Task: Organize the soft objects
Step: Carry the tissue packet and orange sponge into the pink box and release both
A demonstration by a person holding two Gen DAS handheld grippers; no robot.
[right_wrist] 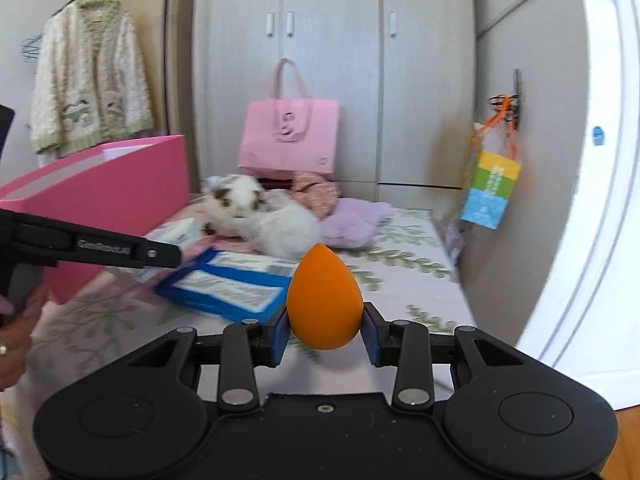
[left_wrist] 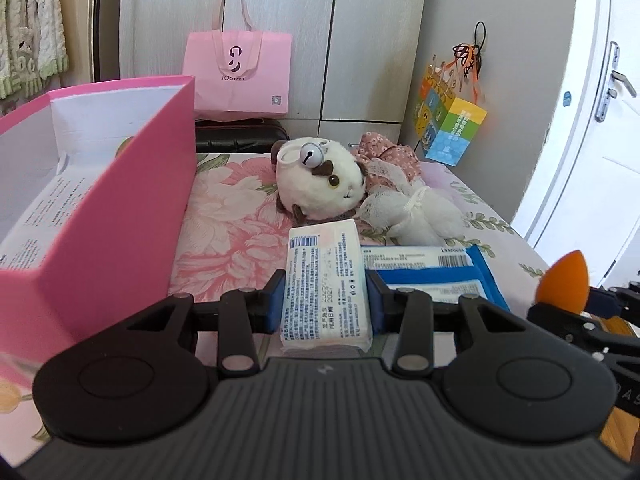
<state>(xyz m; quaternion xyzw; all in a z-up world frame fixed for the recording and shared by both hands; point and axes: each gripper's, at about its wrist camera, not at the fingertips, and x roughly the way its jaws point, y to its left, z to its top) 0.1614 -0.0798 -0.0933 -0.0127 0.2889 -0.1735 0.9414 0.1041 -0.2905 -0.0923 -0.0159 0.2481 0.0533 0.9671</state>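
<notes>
On the left stands the pink box [left_wrist: 104,208], open at the top, and that is where we judge both things should go. Our left tongs [left_wrist: 326,300] are clamped on the tissue pack [left_wrist: 326,280], the pads pressing its two long sides, the pack held just above the flowered bedcover [left_wrist: 236,216]. To do this step well we should keep the squeeze steady, lift the pack clear of the box's near wall, and let go only once it is over the inside. Behind it lie the plush toy [left_wrist: 320,184] and a white mesh pouch [left_wrist: 416,216], with a blue packet [left_wrist: 436,276] just beside the pack. On the right, our right tongs [right_wrist: 325,330] are clamped on the orange sponge [right_wrist: 324,300], its pointed end up, held above the bedcover.
</notes>
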